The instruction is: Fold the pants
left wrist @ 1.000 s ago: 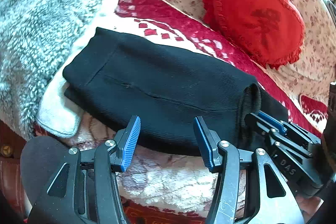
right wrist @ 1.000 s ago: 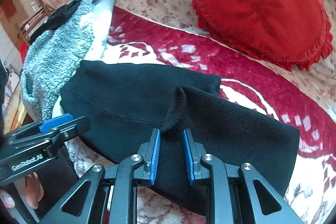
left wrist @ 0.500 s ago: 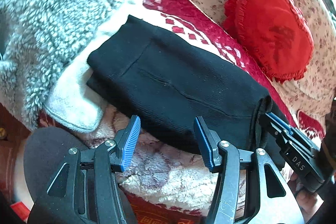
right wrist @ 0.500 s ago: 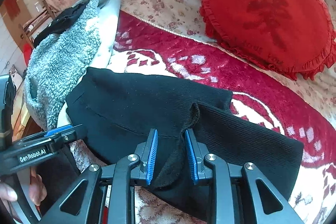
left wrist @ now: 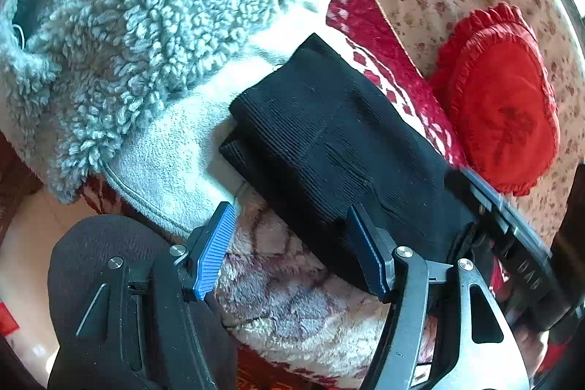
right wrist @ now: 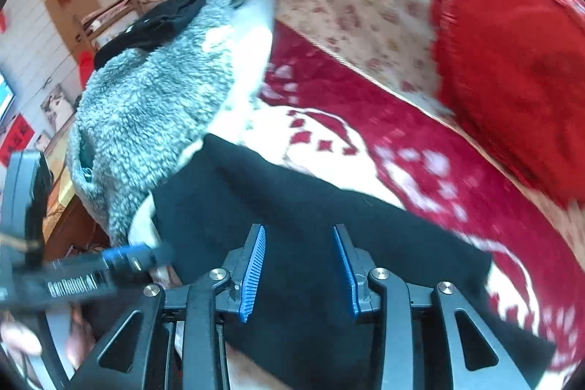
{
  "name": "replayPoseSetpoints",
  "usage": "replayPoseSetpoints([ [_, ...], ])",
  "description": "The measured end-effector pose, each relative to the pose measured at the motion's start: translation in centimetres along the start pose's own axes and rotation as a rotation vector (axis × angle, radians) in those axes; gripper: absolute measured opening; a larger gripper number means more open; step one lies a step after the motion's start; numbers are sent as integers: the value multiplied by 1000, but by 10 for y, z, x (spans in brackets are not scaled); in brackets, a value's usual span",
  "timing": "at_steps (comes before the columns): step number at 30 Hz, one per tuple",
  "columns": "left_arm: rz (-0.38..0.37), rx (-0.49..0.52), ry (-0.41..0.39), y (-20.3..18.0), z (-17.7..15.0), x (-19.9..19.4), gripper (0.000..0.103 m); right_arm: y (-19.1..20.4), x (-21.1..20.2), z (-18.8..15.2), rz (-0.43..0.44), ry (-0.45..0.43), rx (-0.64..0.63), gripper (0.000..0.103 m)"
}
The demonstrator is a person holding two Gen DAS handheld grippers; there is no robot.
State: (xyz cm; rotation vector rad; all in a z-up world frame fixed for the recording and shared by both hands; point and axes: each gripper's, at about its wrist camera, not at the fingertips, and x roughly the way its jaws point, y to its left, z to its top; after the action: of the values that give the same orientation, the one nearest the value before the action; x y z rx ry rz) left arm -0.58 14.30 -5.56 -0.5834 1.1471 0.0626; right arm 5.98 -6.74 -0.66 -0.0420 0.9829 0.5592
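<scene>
Both claws spread wide now, jaws just opened! The left claw [left wrist: 289, 247] hovers at the near edge of the folded black knit pants [left wrist: 336, 148], pinching nothing. The right claw [right wrist: 298, 267] gapes above the pants too, cloth below but unpressed. The pants lie on the red-and-white patterned blanket [right wrist: 402, 148], beside the grey fleece jacket [left wrist: 139, 24].

Bright daylight, upper right | overexposed white fleece [left wrist: 175, 152] | left wrist view sharp at centre | right wrist view motion-blurred, worst on red cushion [right wrist: 512, 68] | strong fisheye bending, dark vignette at corners | soft shadows under black pants [left wrist: 329, 141]
</scene>
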Motion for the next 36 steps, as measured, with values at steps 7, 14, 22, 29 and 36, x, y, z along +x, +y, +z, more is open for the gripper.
replayPoseSetpoints([
  [7,25,-1,-8,-1,6,12,64,38,45,46,65,44,-150,40],
  [14,2,-19,-18,-1,12,21,76,49,99,74,118,158,-225,41],
  [22,-30,-15,-96,-4,16,18,33,37,115,71,205,144,-104,19],
  [29,-92,144,-221,-38,-1,-27,17,35,63,68,214,59,-142,12],
  [36,-185,375,-279,-106,-43,-59,17,25,-24,68,126,-30,-225,11],
])
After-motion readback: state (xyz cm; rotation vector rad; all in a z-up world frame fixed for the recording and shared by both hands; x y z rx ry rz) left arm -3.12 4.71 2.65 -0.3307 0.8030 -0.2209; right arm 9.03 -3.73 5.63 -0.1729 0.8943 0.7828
